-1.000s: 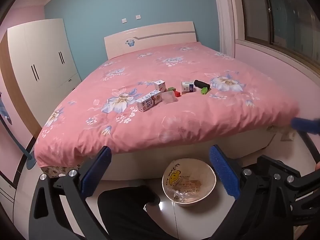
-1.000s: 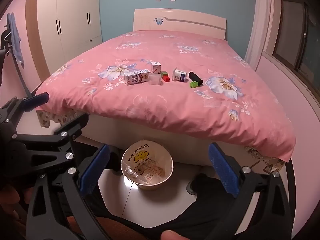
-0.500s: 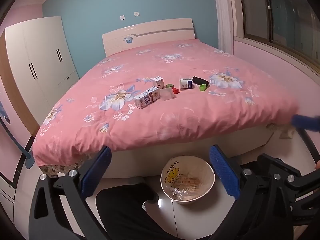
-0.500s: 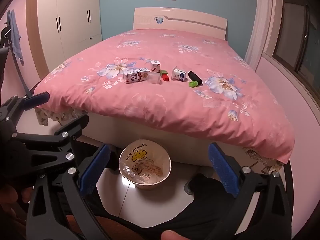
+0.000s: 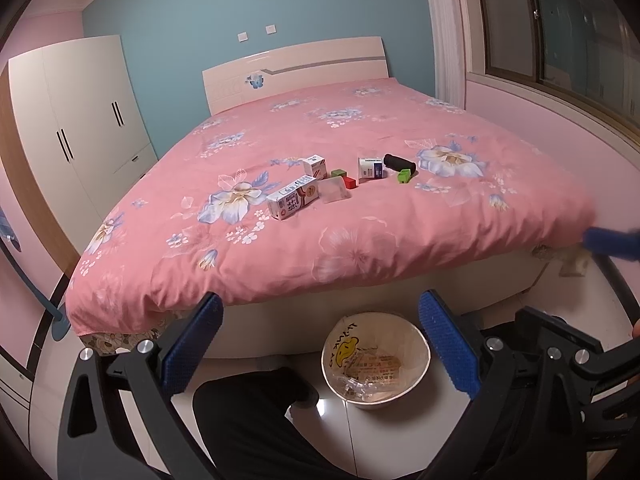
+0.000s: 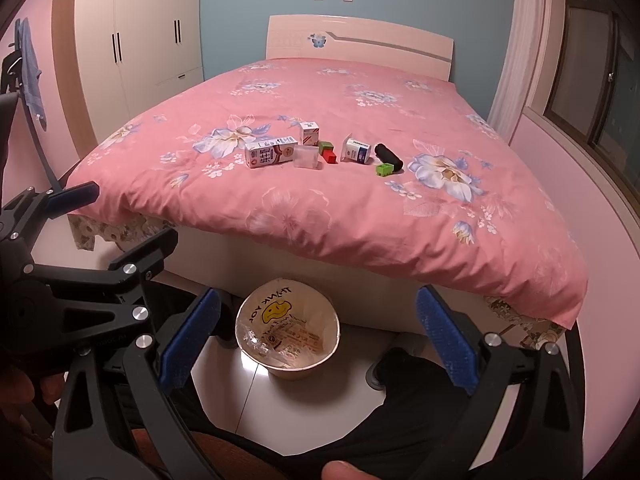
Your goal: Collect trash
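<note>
Small litter lies in a cluster mid-bed on the pink floral cover [image 5: 360, 248]: a milk carton [image 5: 293, 197] [image 6: 271, 152], a small white box [image 5: 315, 166] [image 6: 310, 133], a clear wrapper [image 5: 335, 190] [image 6: 306, 157], green and red blocks [image 6: 327, 151], a blue-white box [image 5: 372, 168] [image 6: 357, 150], a black cylinder [image 5: 399, 163] [image 6: 389, 156] and a green block [image 5: 404, 176] [image 6: 384, 169]. A lined waste bin [image 5: 376, 360] [image 6: 287, 334] stands on the floor at the bed's foot. My left gripper [image 5: 320, 344] and right gripper [image 6: 316, 340] both hang open and empty above the bin, well short of the litter.
A white wardrobe [image 5: 80, 128] [image 6: 156, 40] stands on the left. A window and pink ledge [image 5: 560, 92] run along the right wall. The person's dark trouser legs [image 5: 248, 420] [image 6: 400, 400] are on the tiled floor beside the bin.
Both views have edged forward and slightly upward toward the bed; the bin has slipped lower in the frames. Both grippers have stayed open and empty.
</note>
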Tool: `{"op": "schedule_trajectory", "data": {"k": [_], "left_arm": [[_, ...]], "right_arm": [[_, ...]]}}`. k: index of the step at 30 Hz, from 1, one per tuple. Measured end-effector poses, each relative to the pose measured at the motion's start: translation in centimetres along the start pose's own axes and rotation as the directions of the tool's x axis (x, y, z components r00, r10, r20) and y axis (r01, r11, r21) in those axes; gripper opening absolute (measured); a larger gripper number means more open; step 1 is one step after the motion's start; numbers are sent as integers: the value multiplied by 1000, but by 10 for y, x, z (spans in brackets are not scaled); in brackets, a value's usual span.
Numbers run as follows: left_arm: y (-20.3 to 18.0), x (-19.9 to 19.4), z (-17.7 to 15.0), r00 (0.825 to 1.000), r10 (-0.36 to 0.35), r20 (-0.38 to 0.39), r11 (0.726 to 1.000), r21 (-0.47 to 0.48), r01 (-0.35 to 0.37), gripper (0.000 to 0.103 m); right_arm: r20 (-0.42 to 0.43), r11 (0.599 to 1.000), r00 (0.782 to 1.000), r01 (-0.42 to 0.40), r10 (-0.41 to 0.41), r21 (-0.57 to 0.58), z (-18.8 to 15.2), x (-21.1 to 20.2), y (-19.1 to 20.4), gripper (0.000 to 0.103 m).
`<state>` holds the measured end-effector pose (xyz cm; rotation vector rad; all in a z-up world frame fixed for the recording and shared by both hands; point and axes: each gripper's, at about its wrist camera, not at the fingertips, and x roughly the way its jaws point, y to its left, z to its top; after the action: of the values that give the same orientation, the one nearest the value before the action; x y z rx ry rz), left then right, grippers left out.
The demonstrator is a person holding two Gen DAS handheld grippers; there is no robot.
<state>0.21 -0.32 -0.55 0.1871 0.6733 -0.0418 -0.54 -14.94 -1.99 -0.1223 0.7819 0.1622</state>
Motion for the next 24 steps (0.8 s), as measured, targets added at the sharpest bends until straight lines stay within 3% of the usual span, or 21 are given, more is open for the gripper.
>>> {"op": "schedule_trajectory", "data": {"k": [24], "left_arm": [[0, 5, 0, 1000, 1, -5, 1000, 1, -1, 100]], "right_arm": [[-3, 1000, 1000, 0, 0, -3, 0, -1, 3, 96]]}}
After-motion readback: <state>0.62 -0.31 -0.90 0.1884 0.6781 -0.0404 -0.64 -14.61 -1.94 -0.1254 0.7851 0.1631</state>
